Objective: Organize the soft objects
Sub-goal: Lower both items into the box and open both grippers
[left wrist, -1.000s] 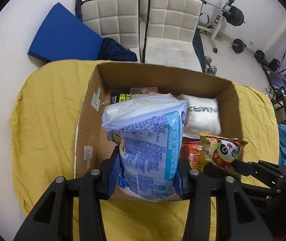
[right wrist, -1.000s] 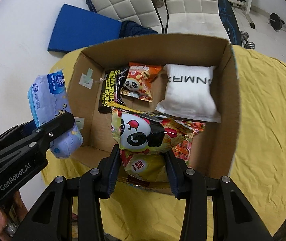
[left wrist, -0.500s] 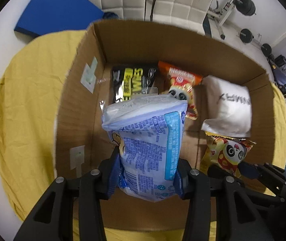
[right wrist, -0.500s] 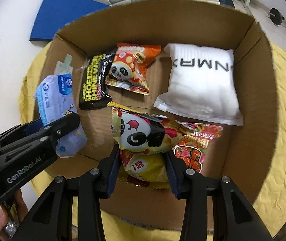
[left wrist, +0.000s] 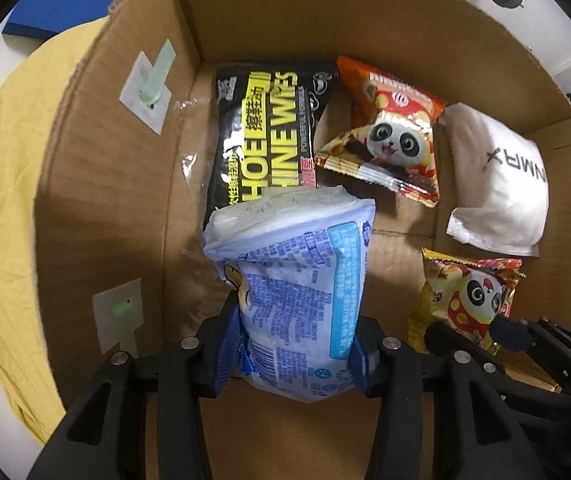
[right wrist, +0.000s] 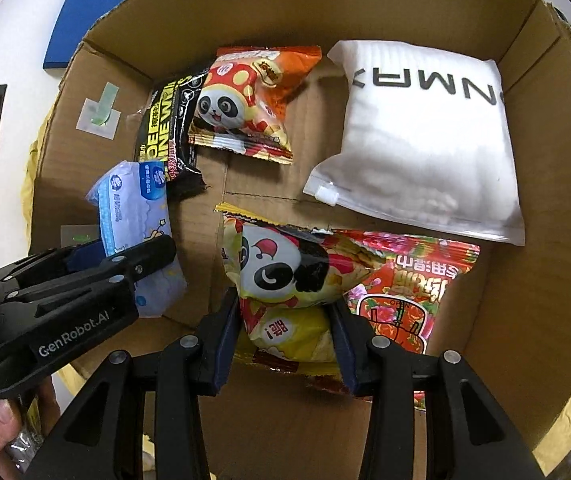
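Both packs lowered inside the box (left wrist: 117, 184).
Left gripper (left wrist: 295, 354) easing its pinch on tissues (left wrist: 297, 280); right gripper (right wrist: 285, 334) clamped on panda bag (right wrist: 281, 276); bare floor (right wrist: 253, 196) between.

Left gripper (left wrist: 295, 344): matte black plastic frame, ribbed arms, silver screw heads at the pivots, blue pads (left wrist: 227, 344). Right gripper (right wrist: 285, 338): same build. White "GenRobot.AI" lettering on the left unit's side.
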Demonstrator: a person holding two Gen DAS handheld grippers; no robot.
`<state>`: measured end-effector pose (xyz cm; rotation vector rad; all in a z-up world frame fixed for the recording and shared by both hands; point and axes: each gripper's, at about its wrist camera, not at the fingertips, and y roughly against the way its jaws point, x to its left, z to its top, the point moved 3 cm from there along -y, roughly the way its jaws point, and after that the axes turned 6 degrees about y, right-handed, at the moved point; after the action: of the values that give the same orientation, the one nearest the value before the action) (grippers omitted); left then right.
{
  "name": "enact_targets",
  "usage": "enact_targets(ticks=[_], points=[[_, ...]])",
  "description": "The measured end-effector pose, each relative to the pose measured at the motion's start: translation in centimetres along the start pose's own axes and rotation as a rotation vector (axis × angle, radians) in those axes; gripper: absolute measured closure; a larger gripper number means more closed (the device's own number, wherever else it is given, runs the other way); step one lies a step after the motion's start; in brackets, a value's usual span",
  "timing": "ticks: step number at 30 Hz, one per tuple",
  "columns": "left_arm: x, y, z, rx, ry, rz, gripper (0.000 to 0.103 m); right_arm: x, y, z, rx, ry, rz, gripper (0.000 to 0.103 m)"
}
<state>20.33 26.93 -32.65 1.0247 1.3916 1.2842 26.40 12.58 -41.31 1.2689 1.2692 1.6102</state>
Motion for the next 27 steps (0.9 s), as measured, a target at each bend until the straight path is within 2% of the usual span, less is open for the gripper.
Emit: enact_targets(ticks=[6, 15, 20, 27], points=[[-0.5, -0.5, -0.1, 0.006, 0.001, 0.003, 0.052, -0.3, -0.6, 0.1, 0.017, -0.019, -0.005, 0.056], [-0.7, -1.1, -0.6, 0.028, 0.0, 0.014, 0.049, 0.0, -0.2, 0.2, 0.017, -0.008, -0.014, 0.056], [-0.6, -0.5, -0.9, 0.014, 0.003, 0.024, 0.047, 0.7, 0.1, 0.1, 0.012, 0.003, -0.031, 0.05], [0.0, 1.4, -0.9, -0.053, 0.009, 0.057, 0.019, 0.4, 1.6, 0.0, -0.01, -0.001, -0.059, 0.033]])
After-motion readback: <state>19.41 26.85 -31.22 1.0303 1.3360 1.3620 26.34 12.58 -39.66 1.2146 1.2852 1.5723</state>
